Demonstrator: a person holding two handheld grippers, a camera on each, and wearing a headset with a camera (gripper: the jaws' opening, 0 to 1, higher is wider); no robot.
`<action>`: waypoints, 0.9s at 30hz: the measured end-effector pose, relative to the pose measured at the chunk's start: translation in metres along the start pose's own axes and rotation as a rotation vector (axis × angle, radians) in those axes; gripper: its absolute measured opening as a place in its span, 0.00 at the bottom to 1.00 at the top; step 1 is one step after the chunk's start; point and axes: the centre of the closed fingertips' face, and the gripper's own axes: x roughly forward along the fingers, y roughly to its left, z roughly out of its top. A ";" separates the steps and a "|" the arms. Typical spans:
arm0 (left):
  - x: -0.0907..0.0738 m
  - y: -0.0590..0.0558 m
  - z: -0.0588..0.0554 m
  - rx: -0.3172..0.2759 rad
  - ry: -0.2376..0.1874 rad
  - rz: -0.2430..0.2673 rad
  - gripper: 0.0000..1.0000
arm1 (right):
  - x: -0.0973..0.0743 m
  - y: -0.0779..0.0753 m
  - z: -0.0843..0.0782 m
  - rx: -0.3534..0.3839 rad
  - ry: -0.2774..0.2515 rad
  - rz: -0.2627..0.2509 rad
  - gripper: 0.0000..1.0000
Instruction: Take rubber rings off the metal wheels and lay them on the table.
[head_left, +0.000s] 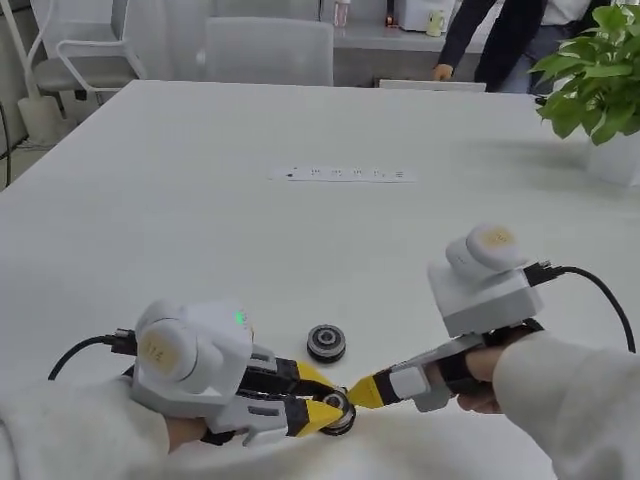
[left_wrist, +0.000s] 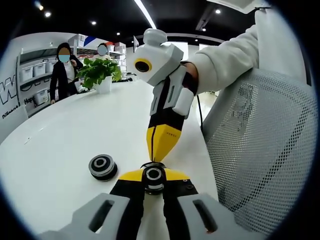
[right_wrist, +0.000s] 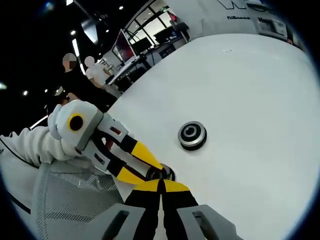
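Left tool (head_left: 322, 405) pinched metal wheel (head_left: 340, 411) at near edge of bench (head_left: 200, 200); right tool (head_left: 360, 394) pressed together, tip against wheel's rim; ring seemingly not yet off; second wheel (head_left: 326, 341) lay just beyond; next likely needed: catch ring, peel clear.

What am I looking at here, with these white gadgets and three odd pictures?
There is no robot. A person holds a white hand tool with a yellow-tipped claw in each hand. One picture comes from a headset camera looking down. The two round pictures come from cameras riding on the tools. The left claw is shut on a small black-and-silver metal wheel at the white table. The right claw, tips closed, touches that wheel's edge; whether it grips anything I cannot tell. A second similar wheel lies free on the table.
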 end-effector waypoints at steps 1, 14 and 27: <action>0.000 0.000 0.000 0.001 0.001 0.000 0.08 | 0.000 0.000 0.000 0.002 -0.001 0.002 0.00; 0.000 0.002 0.000 0.005 0.005 0.007 0.08 | 0.001 0.004 0.004 0.003 -0.019 0.015 0.00; 0.000 0.005 0.000 -0.006 0.002 0.022 0.08 | 0.000 0.006 0.015 -0.033 -0.065 0.031 0.00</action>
